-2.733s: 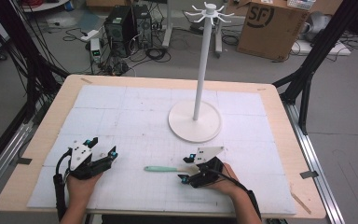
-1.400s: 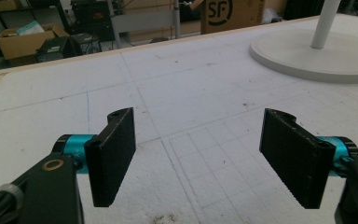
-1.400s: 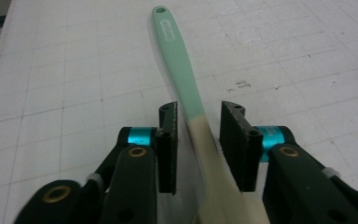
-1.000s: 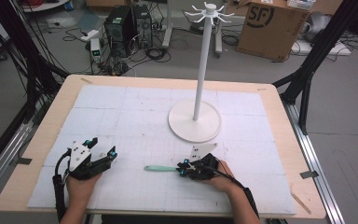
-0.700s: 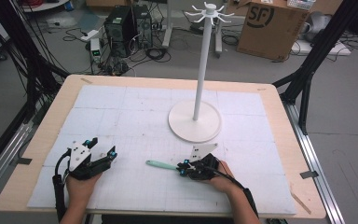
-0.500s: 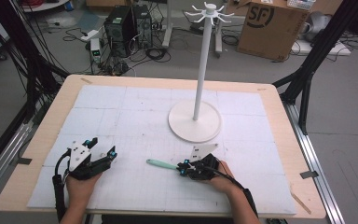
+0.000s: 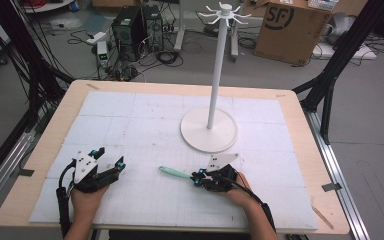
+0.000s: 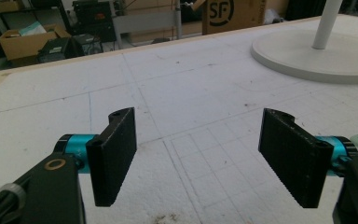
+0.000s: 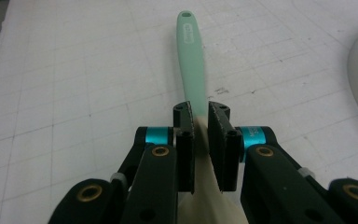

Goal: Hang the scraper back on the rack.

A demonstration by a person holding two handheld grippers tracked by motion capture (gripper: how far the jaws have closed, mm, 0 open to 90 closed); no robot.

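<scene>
White gridded foam sheeting [image 7: 130, 125] covers a pale wooden table [image 7: 300, 107], leaving a bare wood margin on all sides. Grey floor beyond the far edge carries computer towers [image 7: 137, 25], loose cables and a cardboard box [image 7: 292, 27]; black frame struts stand at both far corners. A white stand [image 7: 210, 127], with a round base and a tall pole topped by hooks, sits right of centre. The near half holds a mint-green spatula [image 7: 174, 173], lying flat with its handle pointing left. The right gripper [image 7: 198, 180] is clamped on it where handle meets the cream blade; the right gripper view shows both pads pressed to it [image 9: 200, 135]. The left gripper [image 7: 109, 159] rests near the left front, jaws well apart over bare sheet. Open sheet lies between the grippers and across the left and far portions.
</scene>
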